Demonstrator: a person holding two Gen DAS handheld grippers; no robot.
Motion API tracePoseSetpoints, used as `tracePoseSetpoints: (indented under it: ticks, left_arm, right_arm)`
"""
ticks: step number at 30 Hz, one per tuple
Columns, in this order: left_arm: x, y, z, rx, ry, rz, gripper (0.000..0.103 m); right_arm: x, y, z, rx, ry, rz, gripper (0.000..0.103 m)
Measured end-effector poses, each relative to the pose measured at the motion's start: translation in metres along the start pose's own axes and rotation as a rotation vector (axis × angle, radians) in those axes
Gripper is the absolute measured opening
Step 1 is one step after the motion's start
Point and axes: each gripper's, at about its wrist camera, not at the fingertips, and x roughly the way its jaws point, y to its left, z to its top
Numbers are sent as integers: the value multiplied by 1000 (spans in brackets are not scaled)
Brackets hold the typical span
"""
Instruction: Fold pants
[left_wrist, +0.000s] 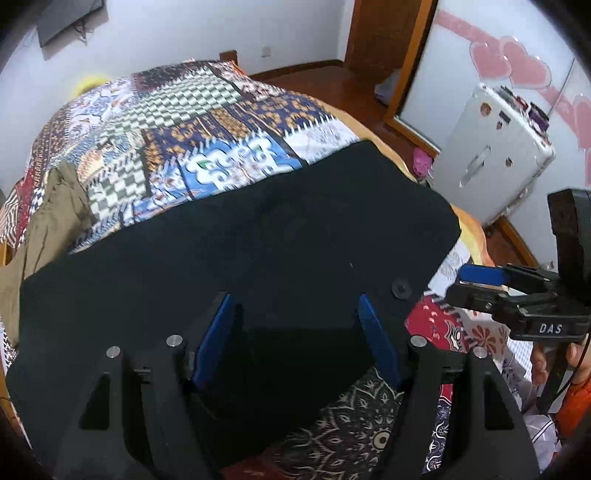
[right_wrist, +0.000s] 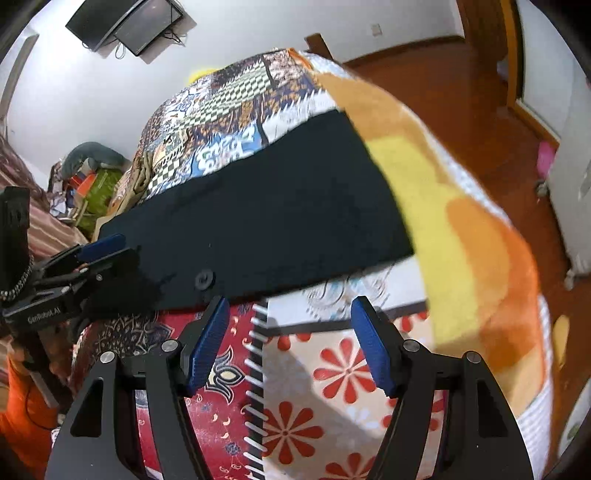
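Black pants (left_wrist: 240, 251) lie flat across a patchwork bedspread (left_wrist: 192, 122), with a round button (left_wrist: 401, 288) near the close right corner. My left gripper (left_wrist: 297, 339) is open, its blue pads straddling the pants' near edge. My right gripper (left_wrist: 476, 277) shows at the right, just off the pants' corner. In the right wrist view the pants (right_wrist: 266, 218) stretch away, button (right_wrist: 204, 279) near the front edge. My right gripper (right_wrist: 288, 341) is open and empty over the red floral bedspread (right_wrist: 317, 373), just short of the pants. The left gripper (right_wrist: 107, 247) sits at the pants' left corner.
An olive garment (left_wrist: 44, 236) lies at the bed's left side. An orange and yellow blanket (right_wrist: 454, 221) hangs off the bed's right edge. A white suitcase (left_wrist: 491, 158) stands on the wooden floor (right_wrist: 443, 88) by the wall. Clutter (right_wrist: 88, 177) sits beyond the bed.
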Motion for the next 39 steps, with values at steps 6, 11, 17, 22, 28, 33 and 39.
tracePoseSetpoints:
  ticks: [6,11,17,22,28,33,39]
  left_arm:
    - [10,-6,-6,7,24,25,70]
    - [13,-5,-8,-9,22,22,70]
    - [13,-3,-6,-11,26,16,70]
    - [12,-1,-5,-26,21,14,70]
    - [-6,10,-2,-58,-28,34,70]
    - [-32,34,-2,-109,-89,63,70]
    - [-66,73,-11,-182,-163,127,70]
  right_arm:
    - [6,-14,9,62,-44,37,65]
    - [8,-29,14,136,-71,100,65]
    - [10,-24,18,105,-115,79,64]
    - [4,-29,23,102,-167,64,11]
    - [-15,-15,37,49,-249,58,8]
    - [-33,15,53,-25,-315,82,7]
    - [-43,57,71,-116,-360,138,7]
